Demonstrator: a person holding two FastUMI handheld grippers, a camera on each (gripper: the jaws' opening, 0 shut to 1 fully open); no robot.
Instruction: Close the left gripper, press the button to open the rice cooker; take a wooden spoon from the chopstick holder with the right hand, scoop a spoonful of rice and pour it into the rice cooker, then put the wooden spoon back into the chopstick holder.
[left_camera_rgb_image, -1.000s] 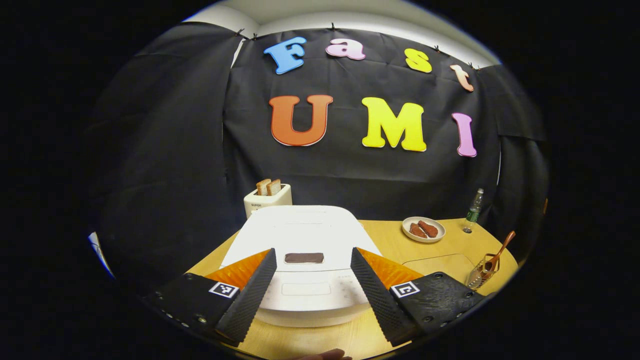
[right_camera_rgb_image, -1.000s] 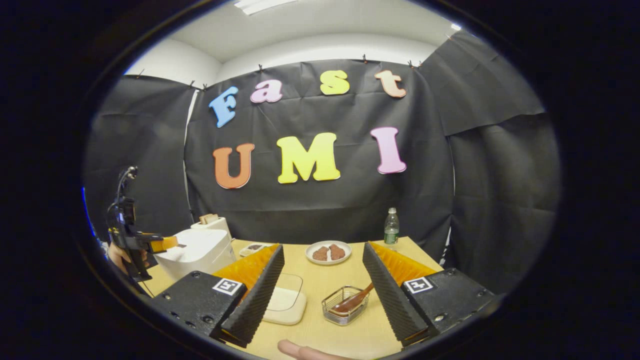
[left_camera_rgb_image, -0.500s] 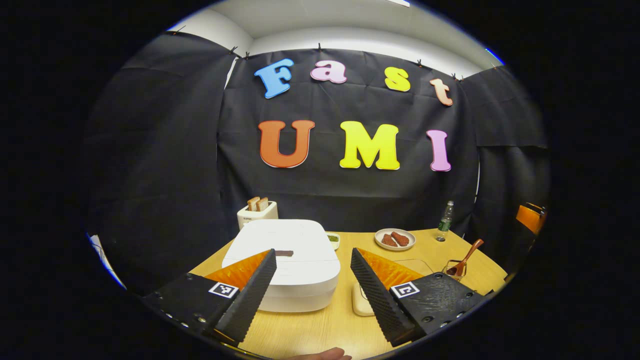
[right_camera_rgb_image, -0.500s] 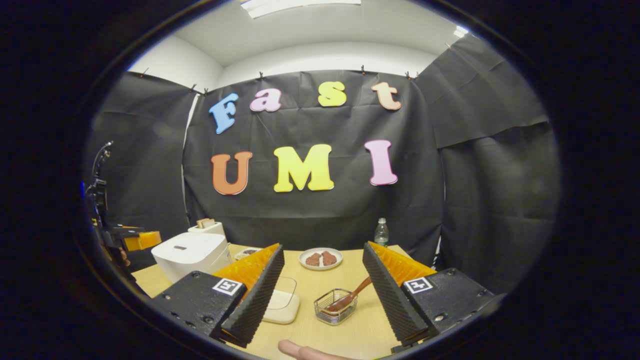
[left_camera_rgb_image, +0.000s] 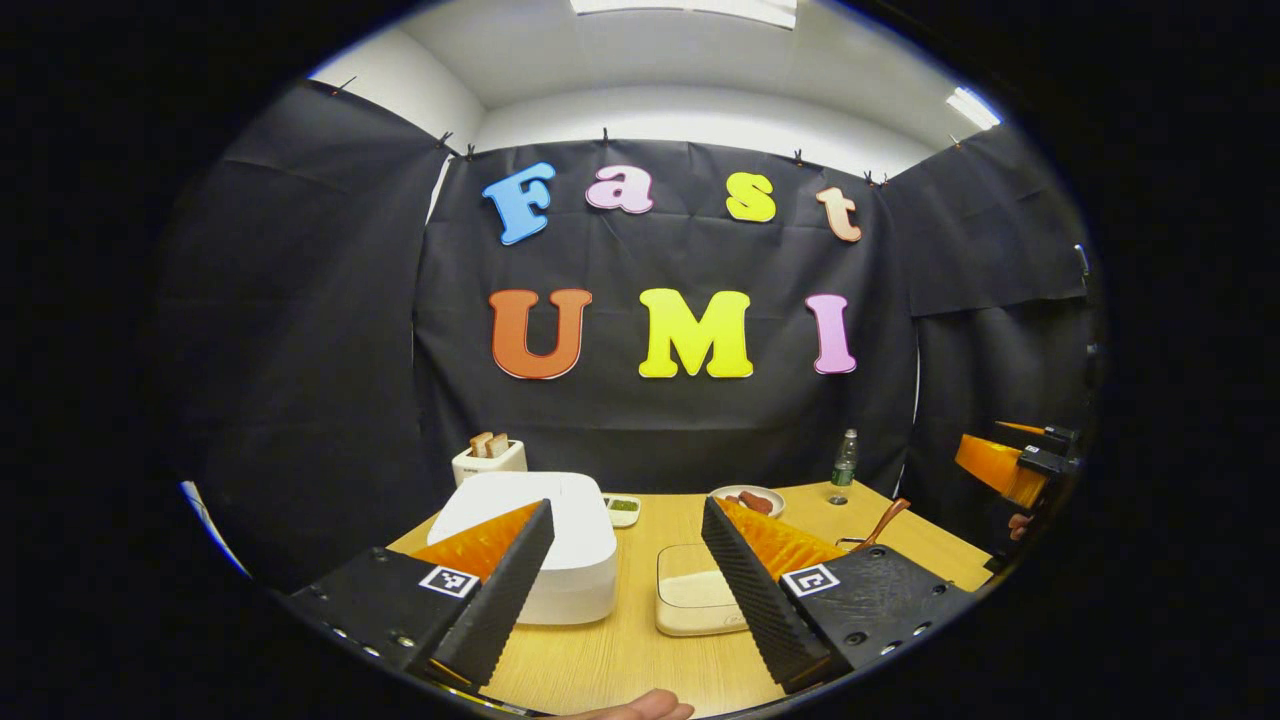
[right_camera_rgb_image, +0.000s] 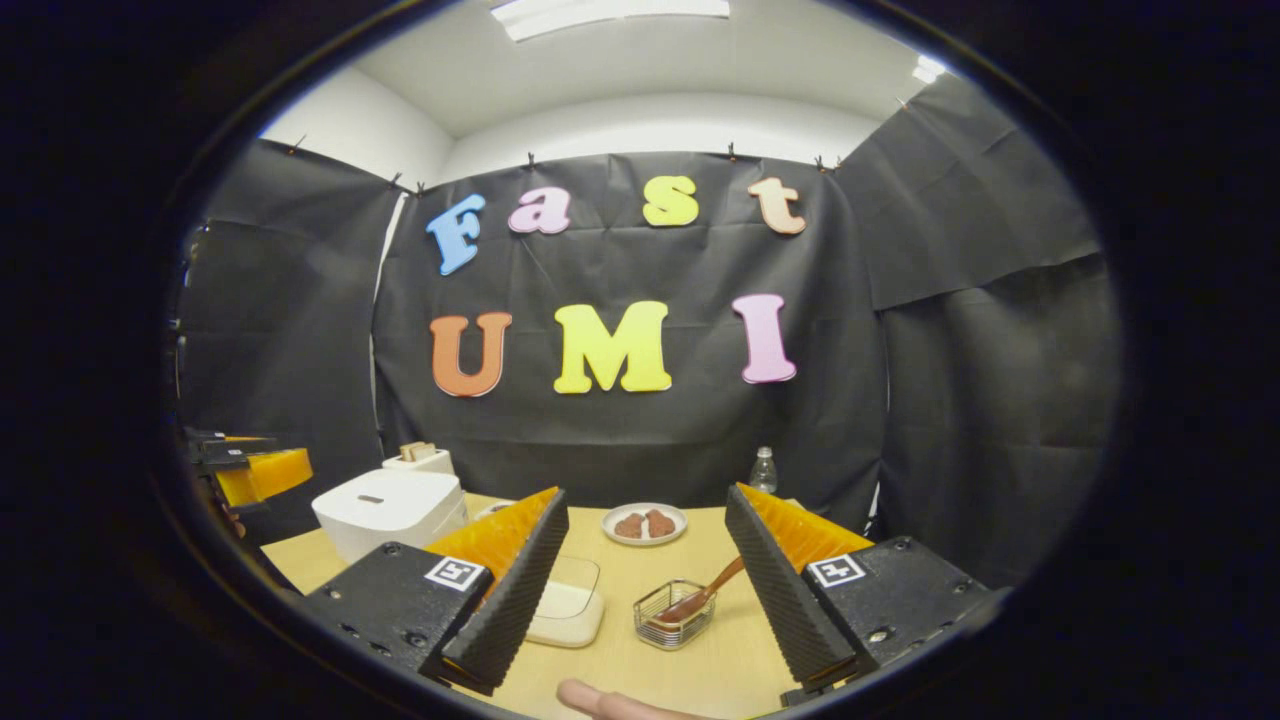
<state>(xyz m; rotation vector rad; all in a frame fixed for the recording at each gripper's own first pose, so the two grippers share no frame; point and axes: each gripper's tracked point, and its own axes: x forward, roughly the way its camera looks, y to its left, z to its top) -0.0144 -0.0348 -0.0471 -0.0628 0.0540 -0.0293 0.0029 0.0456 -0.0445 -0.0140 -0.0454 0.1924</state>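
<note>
On the table (right_camera_rgb_image: 640, 575): one rice cooker (right_camera_rgb_image: 388, 509), lid down, at 9 o'clock; one wooden spoon (right_camera_rgb_image: 705, 598) in one chopstick holder (right_camera_rgb_image: 673, 627), centre; left gripper (left_camera_rgb_image: 625, 580) and right gripper (right_camera_rgb_image: 645, 590) both spread, empty. No writing legible.

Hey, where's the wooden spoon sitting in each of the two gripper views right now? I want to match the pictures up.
Left gripper view: the wooden spoon pokes up right of centre, just beyond the left gripper's right-hand finger.
Right gripper view: the wooden spoon leans in the wire chopstick holder, low between the right gripper's fingers.
Shared landmark: the white rice cooker, lid down, left of the spoon in both.
</note>
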